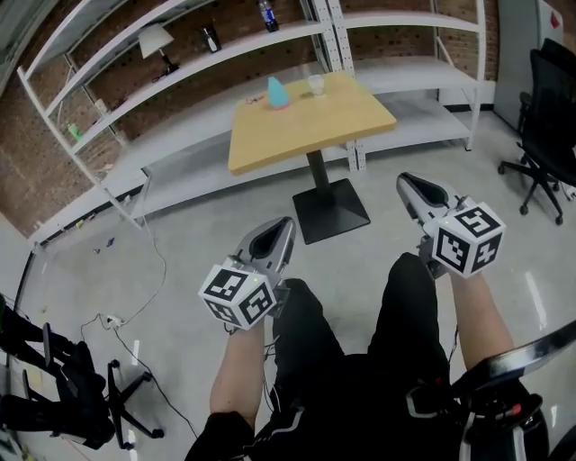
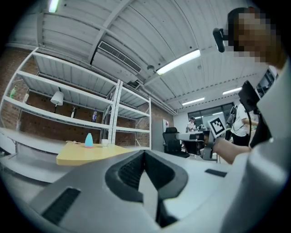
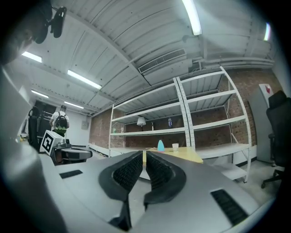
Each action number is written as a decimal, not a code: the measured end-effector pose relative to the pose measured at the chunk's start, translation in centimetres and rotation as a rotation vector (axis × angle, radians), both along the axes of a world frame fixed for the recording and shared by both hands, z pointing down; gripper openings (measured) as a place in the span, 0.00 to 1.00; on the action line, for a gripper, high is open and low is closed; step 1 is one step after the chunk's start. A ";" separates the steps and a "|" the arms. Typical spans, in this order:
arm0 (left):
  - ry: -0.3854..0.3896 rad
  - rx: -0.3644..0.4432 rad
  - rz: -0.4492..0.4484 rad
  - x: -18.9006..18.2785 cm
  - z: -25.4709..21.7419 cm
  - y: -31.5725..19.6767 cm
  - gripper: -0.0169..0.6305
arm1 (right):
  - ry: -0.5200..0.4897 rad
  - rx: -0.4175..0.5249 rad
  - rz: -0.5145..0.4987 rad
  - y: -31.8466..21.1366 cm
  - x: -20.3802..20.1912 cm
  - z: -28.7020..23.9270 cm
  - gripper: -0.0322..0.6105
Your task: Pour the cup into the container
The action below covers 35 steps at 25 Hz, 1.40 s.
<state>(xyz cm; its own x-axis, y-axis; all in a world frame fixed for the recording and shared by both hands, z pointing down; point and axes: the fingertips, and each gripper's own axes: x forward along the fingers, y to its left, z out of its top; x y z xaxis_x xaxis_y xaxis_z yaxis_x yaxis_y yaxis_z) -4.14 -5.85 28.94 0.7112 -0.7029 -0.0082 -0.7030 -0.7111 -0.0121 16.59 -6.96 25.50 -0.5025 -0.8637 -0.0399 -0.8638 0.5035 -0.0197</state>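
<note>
While the cup [image 1: 316, 85] and the blue container [image 1: 277, 93] are standing near each other at the far end of the wooden table [image 1: 306, 131], the left gripper [image 1: 281, 227] and the right gripper [image 1: 410, 182] are hovering well apart from it, each holding its jaws together with nothing between them.

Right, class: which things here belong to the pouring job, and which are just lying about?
Job: cup; blue container; both stand on the table.
Lying about: lamp and bottle on the shelves; office chair.
</note>
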 end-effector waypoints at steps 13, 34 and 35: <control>-0.028 0.013 0.053 -1.5 -1.7 -22.3 0.03 | -0.034 -0.002 0.033 -22.1 -2.2 0.1 0.06; -0.078 -0.006 0.166 -3.1 -2.1 -49.8 0.03 | 0.023 -0.031 0.057 -51.5 -3.5 0.4 0.31; -0.084 -0.006 0.174 -3.2 -1.9 -50.8 0.03 | 0.024 -0.042 0.054 -52.6 -3.6 0.6 0.34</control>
